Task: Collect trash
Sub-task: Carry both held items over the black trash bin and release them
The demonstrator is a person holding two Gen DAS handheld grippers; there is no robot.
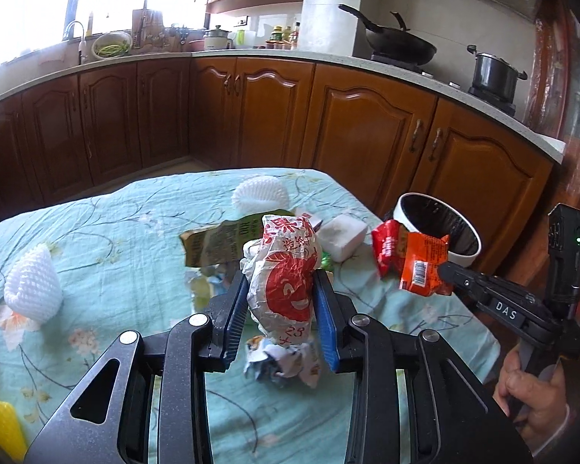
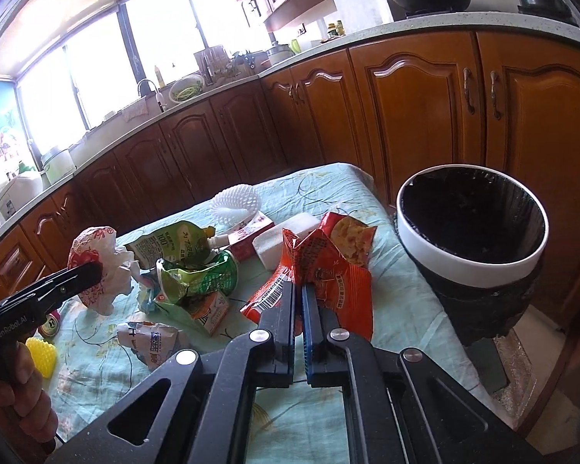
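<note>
Both tongs are loaded: the left gripper (image 1: 281, 294) is clenched on a crumpled white-and-red wrapper (image 1: 286, 278), and the right gripper (image 2: 298, 301) is squeezed nearly closed on a red snack bag (image 2: 324, 266). Both pieces hang in the air above the table (image 2: 328, 181), with the bin (image 2: 471, 266) standing just off the table's right edge, its black liner open and facing up.

To my eye the step now is the carry to the bin. The red bag is nearest, so I'd swing it over the rim first, get it fully above the black opening, then let go, so it doesn't catch the white rim and slide to the floor. The wrapper should follow, kept clear of the other tongs as they cross.

As for lie: the wrapper stands roughly upright between the left pads, its long axis running up and down, smiley print facing the camera. The red bag is pinched at its lower, barcode end, and its long axis rises up and away from the tongs, the torn mouth flaring toward the bin

Other litter (image 2: 189, 282) lies on the table
</note>
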